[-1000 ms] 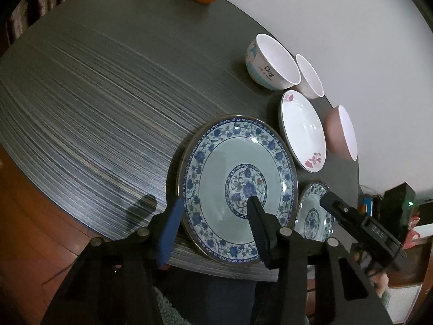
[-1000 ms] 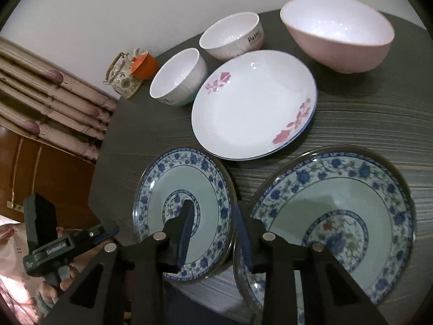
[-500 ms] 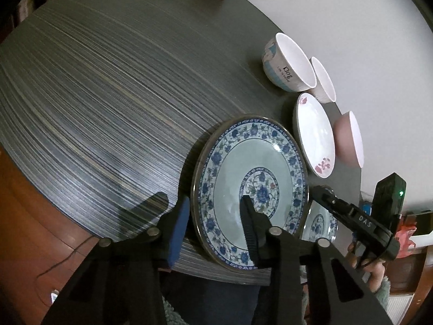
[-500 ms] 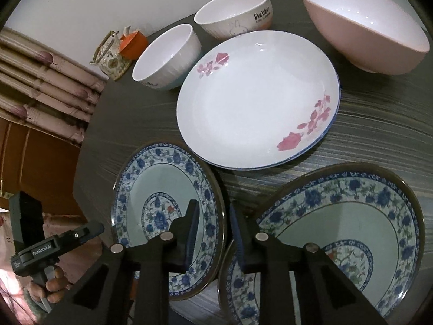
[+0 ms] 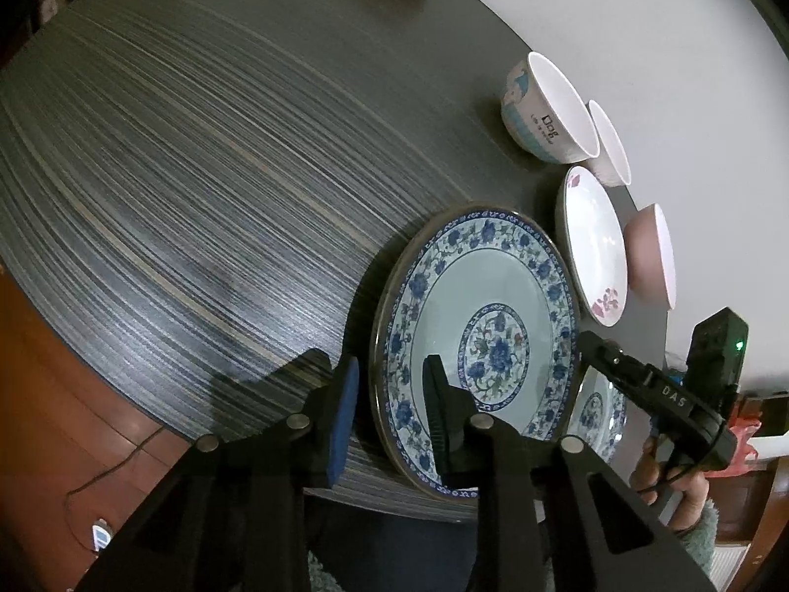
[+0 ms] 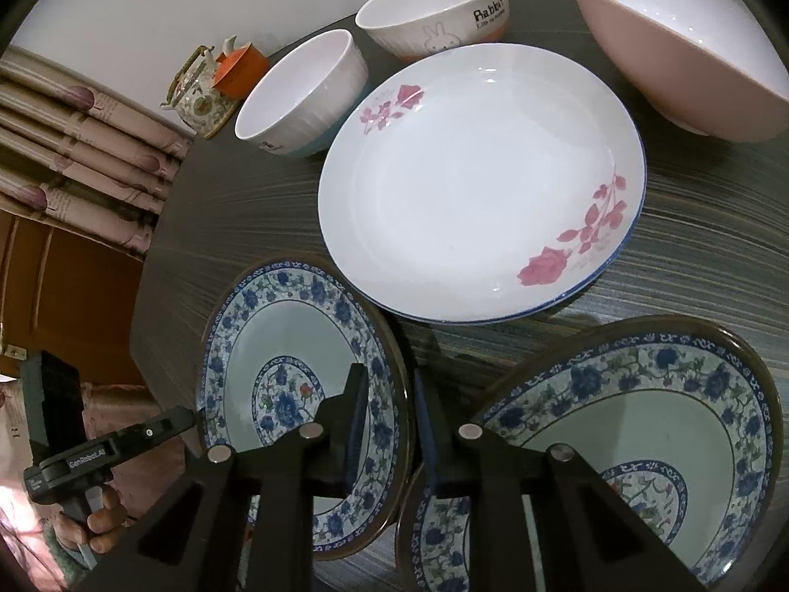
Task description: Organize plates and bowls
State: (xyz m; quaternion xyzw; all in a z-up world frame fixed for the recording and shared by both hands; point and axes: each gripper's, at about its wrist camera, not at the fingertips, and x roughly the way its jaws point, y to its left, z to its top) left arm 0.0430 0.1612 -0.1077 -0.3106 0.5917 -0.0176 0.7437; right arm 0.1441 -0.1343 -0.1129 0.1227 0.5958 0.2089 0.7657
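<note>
Blue-and-white floral plate (image 5: 493, 291) lies flat at the near edge of a round, dark, streaked tabletop (image 5: 197, 172), caught between two hand-held tools reaching steeply down from the person's side. The left tool (image 5: 389, 385) straddles the plate's left rim, blue pad outside and the other finger over the glaze. The right tool (image 6: 389, 394) straddles the opposite rim. Both sets of jaws have just been closing with the rim between them, yet a sliver of gap shows at each, so neither appears clamped. The plate is round, so the line that matters probably runs rim to rim between the hands. A matching floral plate (image 6: 641, 419) sits just beside it on the right-hand side, likely the stacking spot and nearer the right hand. Farther in are a white rose-patterned plate (image 6: 468, 187), a pink bowl (image 6: 690, 49), a plain white bowl (image 6: 301, 93) and a rabbit-printed bowl (image 6: 434, 15). A teapot (image 6: 197, 93) and an orange cup (image 6: 241, 69) stand at the far edge, against a pale wall (image 6: 148, 0) and folded curtains (image 6: 74, 148).
</note>
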